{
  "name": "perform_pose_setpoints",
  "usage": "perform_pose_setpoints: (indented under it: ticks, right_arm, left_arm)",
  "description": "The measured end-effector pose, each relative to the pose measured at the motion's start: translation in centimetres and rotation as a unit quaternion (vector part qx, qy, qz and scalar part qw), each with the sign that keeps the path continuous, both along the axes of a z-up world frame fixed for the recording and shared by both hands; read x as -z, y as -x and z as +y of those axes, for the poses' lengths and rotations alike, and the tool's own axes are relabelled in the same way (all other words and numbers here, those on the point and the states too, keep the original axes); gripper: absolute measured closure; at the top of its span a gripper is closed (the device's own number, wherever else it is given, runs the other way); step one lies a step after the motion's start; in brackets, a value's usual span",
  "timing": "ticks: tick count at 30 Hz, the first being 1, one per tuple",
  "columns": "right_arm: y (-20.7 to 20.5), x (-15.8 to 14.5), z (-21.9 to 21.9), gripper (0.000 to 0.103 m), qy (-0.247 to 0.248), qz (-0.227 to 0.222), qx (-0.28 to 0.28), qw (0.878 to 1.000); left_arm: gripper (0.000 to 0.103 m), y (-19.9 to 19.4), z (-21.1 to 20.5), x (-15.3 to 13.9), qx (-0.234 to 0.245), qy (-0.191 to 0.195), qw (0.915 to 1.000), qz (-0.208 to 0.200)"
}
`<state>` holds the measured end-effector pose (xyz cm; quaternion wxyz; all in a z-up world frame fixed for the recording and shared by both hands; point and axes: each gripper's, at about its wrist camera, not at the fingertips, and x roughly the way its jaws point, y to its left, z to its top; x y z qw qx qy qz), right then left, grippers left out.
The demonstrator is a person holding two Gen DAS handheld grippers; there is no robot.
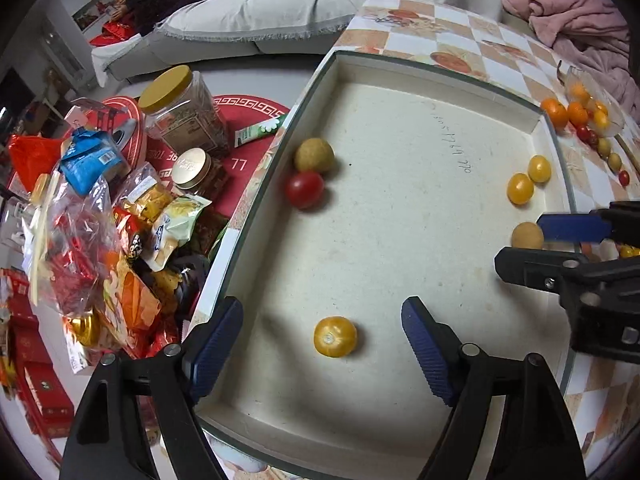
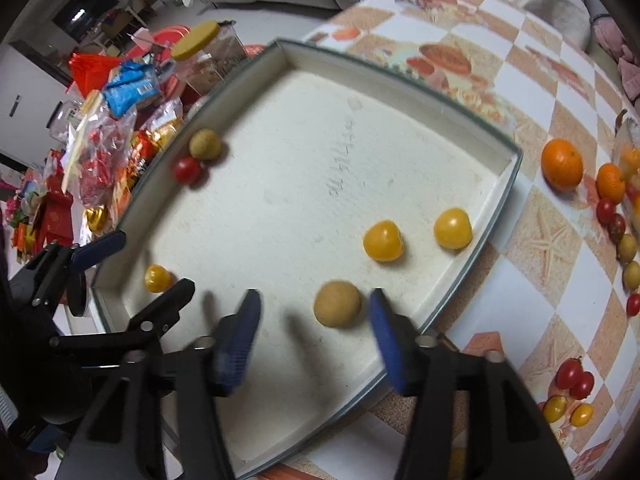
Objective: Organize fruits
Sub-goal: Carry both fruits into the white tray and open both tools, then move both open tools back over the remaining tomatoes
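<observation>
A shallow white box sits on the table and holds several fruits. My left gripper is open, its jaws either side of a yellow tomato lying on the box floor. My right gripper is open around a tan longan near the box's right wall. Two more yellow tomatoes lie beside it. A red tomato and another longan rest against the left wall.
Loose fruit lies on the checked tablecloth right of the box: oranges, red tomatoes, yellow tomatoes, longans. Snack bags and jars are piled left of the table. A pink blanket lies far right.
</observation>
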<state>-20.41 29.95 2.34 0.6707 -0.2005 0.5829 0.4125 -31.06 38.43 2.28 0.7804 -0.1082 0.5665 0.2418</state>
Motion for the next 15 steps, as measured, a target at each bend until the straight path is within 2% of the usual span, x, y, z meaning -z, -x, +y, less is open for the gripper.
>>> perform_pose_setpoints:
  ticks: [1,2,5,9,15]
  right_arm:
    - [0.0,-0.5,-0.2,0.026,-0.008,-0.002,0.002,1.000]
    - [-0.2,-0.9,-0.4,0.021,-0.013,-0.007,0.007,1.000]
    - [-0.8,-2.1,-1.5,0.020,-0.031,-0.011,0.021,0.999]
    - [-2.2,-3.0,-4.1,0.020,-0.032,-0.023,0.066,0.997]
    - [-4.0,-2.7,-11.7,0.020,-0.007,-0.027,0.157,0.987]
  left_arm:
    - [0.021,-0.1,0.0,0.1,0.002,-0.002,1.0000,0.008]
    - [0.021,-0.2,0.0,0.1,0.004,-0.005,0.9999,0.013]
    - [0.021,-0.5,-0.4,-0.3,0.016,-0.004,0.9998,0.013]
    - [0.021,-1.6,-1.7,-1.2,0.044,-0.004,0.9990,0.006]
    - [0.021,-4.6,-6.0,-3.3,0.115,0.003,0.9932,-0.018]
